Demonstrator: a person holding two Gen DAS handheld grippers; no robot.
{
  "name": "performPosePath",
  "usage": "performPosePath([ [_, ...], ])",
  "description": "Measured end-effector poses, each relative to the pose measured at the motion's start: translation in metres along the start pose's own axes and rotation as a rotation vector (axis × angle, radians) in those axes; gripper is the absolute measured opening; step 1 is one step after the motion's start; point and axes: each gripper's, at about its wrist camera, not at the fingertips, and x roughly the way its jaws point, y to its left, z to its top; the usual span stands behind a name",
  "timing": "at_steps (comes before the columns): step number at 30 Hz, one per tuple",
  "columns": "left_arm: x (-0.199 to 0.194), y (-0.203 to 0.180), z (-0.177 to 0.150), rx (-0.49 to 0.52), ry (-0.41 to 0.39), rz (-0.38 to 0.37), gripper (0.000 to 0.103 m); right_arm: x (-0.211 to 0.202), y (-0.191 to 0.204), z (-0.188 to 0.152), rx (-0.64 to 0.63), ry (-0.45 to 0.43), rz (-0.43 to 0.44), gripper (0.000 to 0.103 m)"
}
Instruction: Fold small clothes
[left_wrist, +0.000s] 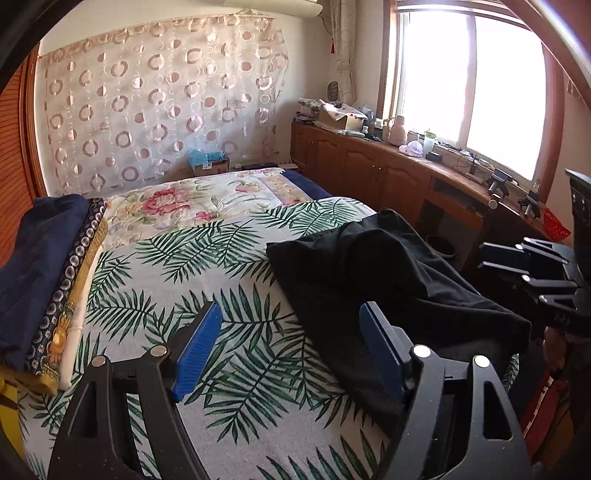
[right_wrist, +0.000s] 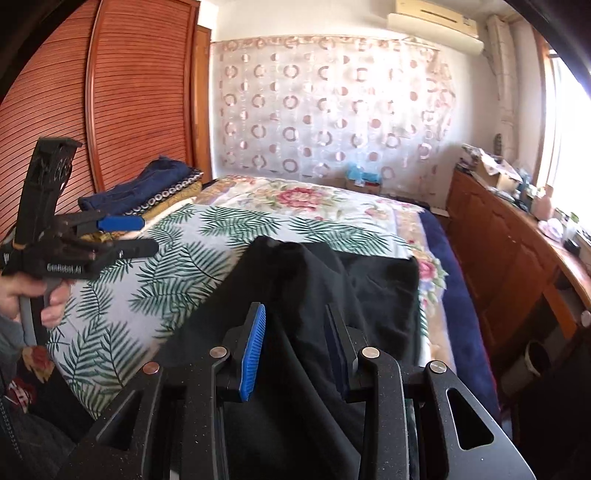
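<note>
Far left, at nine o'clock in the left wrist view: a stack of folded clothes, navy on top with ringed print and mustard yellow beneath (left_wrist: 55, 266), squared along the bed's side; read as the finished share of the work. Across the middle, a white bedspread printed with green palm leaves (left_wrist: 177, 266), flat and bare from ten o'clock round to six, ample room for spreading a garment. Low centre, left gripper (left_wrist: 291, 310) with blue pads spread wide and nothing between them, its right finger close against black cloth, contact unclear. From centre towards four o'clock, a rumpled black fabric garment (left_wrist: 369, 266), humped, not flattened, no crease laid; judged barely begun. At three o'clock, right gripper (left_wrist: 535, 273) beyond the garment's far side.

In the right wrist view, at nine o'clock, a hand (right_wrist: 33, 295) round the left gripper's handle. At six o'clock, right jaws partly apart with a fold of the garment running up between them; pressing or merely straddling, impossible to tell. At three o'clock, a dark blue blanket border (right_wrist: 454, 277) marking the mattress edge, then a narrow floor gap with a round bin (right_wrist: 532, 362), then brown wooden cabinets (right_wrist: 498, 240): little clearance, some risk of cloth sliding off. Still to do: spread, fold, add to the stack
</note>
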Motion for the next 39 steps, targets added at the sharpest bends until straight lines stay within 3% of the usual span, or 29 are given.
performPosePath([
  [6, 0.001, 0.011, -0.007, -0.033, 0.006, 0.000, 0.078, 0.041, -0.004, 0.024, -0.020, 0.059, 0.034, 0.034],
  [12, -0.001, 0.014, -0.009, -0.041, 0.002, -0.002, 0.078, 0.087, 0.000, 0.042, -0.086, 0.128, -0.009, 0.055],
  [15, -0.002, 0.013, -0.010, -0.041, 0.001, -0.009, 0.078, 0.109, 0.002, 0.049, -0.104, 0.166, -0.022, 0.055],
  [18, -0.002, 0.012, -0.012, -0.036, 0.005, -0.011, 0.078, 0.131, 0.003, 0.054, -0.139, 0.209, -0.087, 0.055],
  [20, -0.002, 0.010, -0.014, -0.033, 0.011, -0.013, 0.078, 0.139, 0.000, 0.057, -0.161, 0.209, -0.109, 0.028],
  [21, -0.003, 0.010, -0.014, -0.032, 0.012, -0.015, 0.078, 0.138, -0.002, 0.058, -0.160, 0.209, -0.096, 0.008],
  [24, -0.002, 0.008, -0.017, -0.031, 0.015, -0.026, 0.078, 0.132, -0.012, 0.065, -0.141, 0.198, -0.049, 0.005],
  [27, 0.002, 0.004, -0.018, -0.034, 0.022, -0.038, 0.078, 0.120, -0.031, 0.075, -0.111, 0.158, -0.060, 0.005],
  [30, 0.004, 0.001, -0.019, -0.029, 0.026, -0.042, 0.078, 0.115, -0.065, 0.085, -0.065, 0.128, -0.161, 0.005],
  [32, 0.004, -0.002, -0.019, -0.022, 0.032, -0.044, 0.078, 0.120, -0.096, 0.085, 0.001, 0.142, -0.263, 0.006],
  [34, 0.004, -0.003, -0.020, -0.015, 0.033, -0.042, 0.078, 0.128, -0.121, 0.081, 0.047, 0.193, -0.291, 0.026],
  [39, 0.009, -0.003, -0.019, -0.025, 0.044, -0.043, 0.078, 0.127, -0.136, 0.068, 0.061, 0.235, -0.328, 0.043],
])
